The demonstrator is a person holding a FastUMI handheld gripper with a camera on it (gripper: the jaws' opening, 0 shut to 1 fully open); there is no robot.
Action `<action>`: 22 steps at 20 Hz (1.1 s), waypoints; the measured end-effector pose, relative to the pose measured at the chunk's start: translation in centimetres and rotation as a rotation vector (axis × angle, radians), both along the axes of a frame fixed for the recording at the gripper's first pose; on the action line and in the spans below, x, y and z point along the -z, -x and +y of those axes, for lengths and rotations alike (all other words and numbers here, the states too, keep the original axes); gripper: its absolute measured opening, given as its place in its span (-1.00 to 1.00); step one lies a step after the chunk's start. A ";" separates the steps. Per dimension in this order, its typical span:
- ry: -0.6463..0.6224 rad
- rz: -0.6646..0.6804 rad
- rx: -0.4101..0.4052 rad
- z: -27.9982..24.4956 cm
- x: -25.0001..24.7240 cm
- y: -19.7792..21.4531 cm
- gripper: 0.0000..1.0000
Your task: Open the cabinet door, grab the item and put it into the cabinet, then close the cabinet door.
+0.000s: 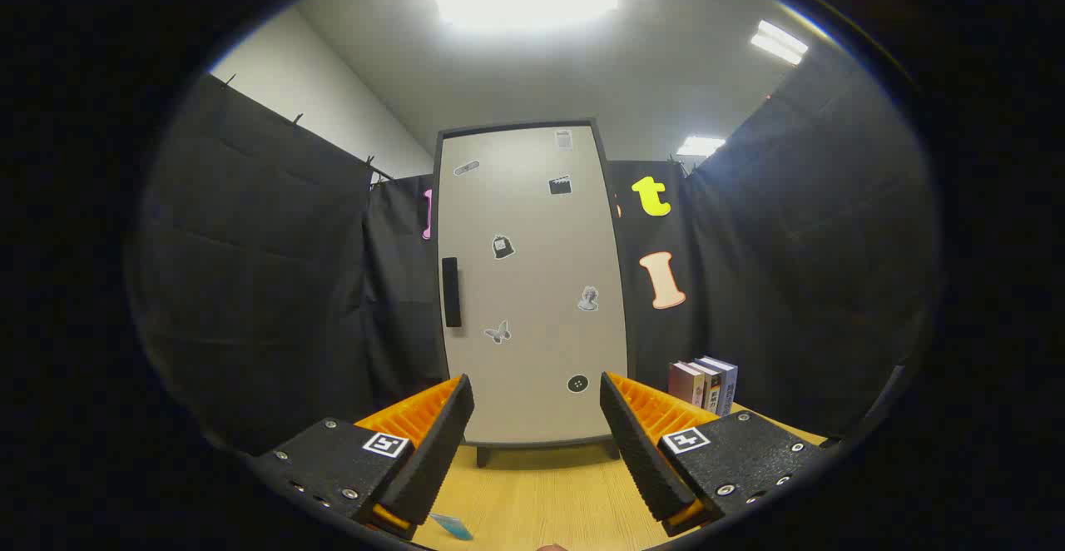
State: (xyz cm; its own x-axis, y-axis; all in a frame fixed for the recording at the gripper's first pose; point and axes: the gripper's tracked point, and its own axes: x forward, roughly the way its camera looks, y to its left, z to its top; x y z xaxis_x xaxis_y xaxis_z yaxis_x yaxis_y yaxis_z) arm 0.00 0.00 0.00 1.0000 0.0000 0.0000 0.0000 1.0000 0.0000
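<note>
A tall beige cabinet (532,285) stands on short legs at the back of the wooden table (541,497), straight beyond my fingers. Its door is shut, dotted with small stickers, and a black vertical handle (451,292) sits near its left edge. My gripper (537,426) is open, its two orange-and-black fingers (433,443) spread wide with nothing between them. A small blue item (452,526) lies on the table just below the left finger, partly hidden by it.
Several upright books (704,384) stand on the table to the right of the cabinet. Black cloth walls close in the booth on the left, right and behind the cabinet.
</note>
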 end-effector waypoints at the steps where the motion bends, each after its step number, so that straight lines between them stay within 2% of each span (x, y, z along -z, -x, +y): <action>1: 0.003 -0.003 0.006 -0.1 -0.2 0.0 0.89; 14: -0.001 -0.019 0.030 -1.3 -0.1 0.1 0.89; 22: 0.000 -0.025 0.005 -0.2 -1.9 -3.2 0.89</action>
State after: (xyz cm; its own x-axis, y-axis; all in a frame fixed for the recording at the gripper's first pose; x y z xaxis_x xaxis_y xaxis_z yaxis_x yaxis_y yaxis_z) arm 3.24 -0.19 1.95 0.9997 -0.0051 0.0253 0.0051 1.0000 -0.0003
